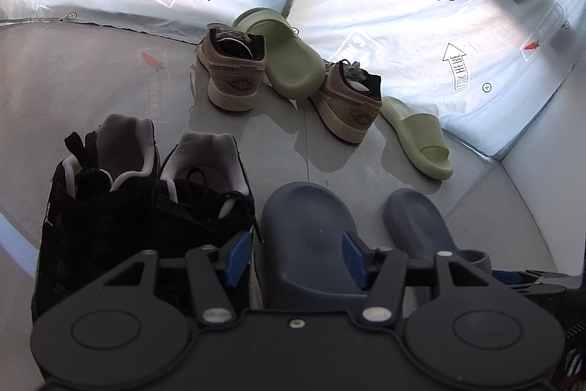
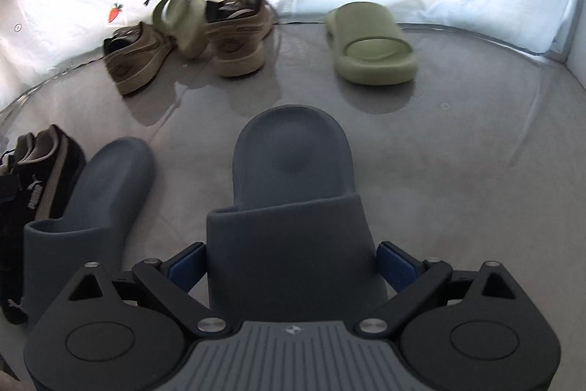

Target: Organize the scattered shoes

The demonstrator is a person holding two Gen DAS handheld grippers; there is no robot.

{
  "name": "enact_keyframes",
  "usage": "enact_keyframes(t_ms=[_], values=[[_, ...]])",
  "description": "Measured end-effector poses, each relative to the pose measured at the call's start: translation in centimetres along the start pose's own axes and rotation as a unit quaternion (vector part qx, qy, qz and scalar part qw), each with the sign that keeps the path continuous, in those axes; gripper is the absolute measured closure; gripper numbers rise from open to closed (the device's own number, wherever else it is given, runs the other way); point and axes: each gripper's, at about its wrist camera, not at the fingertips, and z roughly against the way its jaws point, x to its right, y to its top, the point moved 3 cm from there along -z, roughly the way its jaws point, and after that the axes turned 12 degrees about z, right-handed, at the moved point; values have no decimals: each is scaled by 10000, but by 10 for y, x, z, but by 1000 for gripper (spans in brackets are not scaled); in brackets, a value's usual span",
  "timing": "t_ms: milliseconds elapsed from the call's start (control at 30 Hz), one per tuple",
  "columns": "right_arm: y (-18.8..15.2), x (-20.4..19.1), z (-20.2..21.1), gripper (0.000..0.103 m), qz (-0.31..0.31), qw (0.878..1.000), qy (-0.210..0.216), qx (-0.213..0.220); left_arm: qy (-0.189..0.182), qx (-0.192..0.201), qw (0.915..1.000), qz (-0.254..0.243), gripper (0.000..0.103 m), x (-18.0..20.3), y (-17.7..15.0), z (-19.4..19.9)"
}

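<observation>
Left wrist view: left claw [image 1: 296, 253] sits half open over the near end of a blue slide [image 1: 309, 226]; pads do not visibly press it. Its mate, the second blue slide [image 1: 417, 226], lies just to the right with a gap between them. The black sneaker pair [image 1: 146, 207] stands just beside on the left, laces loose. Risk: a closing pad could snag a lace or nudge the near sneaker out of line.

Right wrist view: right claw [image 2: 293, 266] is spread wide, its pads either side of the strap of the other blue slide [image 2: 293, 178], apparently clear of it. Risk: pulling away crooked could catch the strap and skew the slide.

Still scattered at the back of the grey floor [image 2: 476, 171]: two tan sneakers [image 2: 234, 35], one green slide [image 2: 370, 43] flat, another green slide [image 2: 183, 21] propped between the sneakers. Lifting a sneaker may topple it.
</observation>
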Motion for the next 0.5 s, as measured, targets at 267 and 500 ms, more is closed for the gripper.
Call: enact_keyframes(t_ms=[267,500], values=[[13,-55,-5,4,484,9969,558,-280,11,33,10000,55,47,-4,0,3],[8,-78,0,4,1073,9914,567,-482,-68,-64,10000,-4,47,2,-3,-2]])
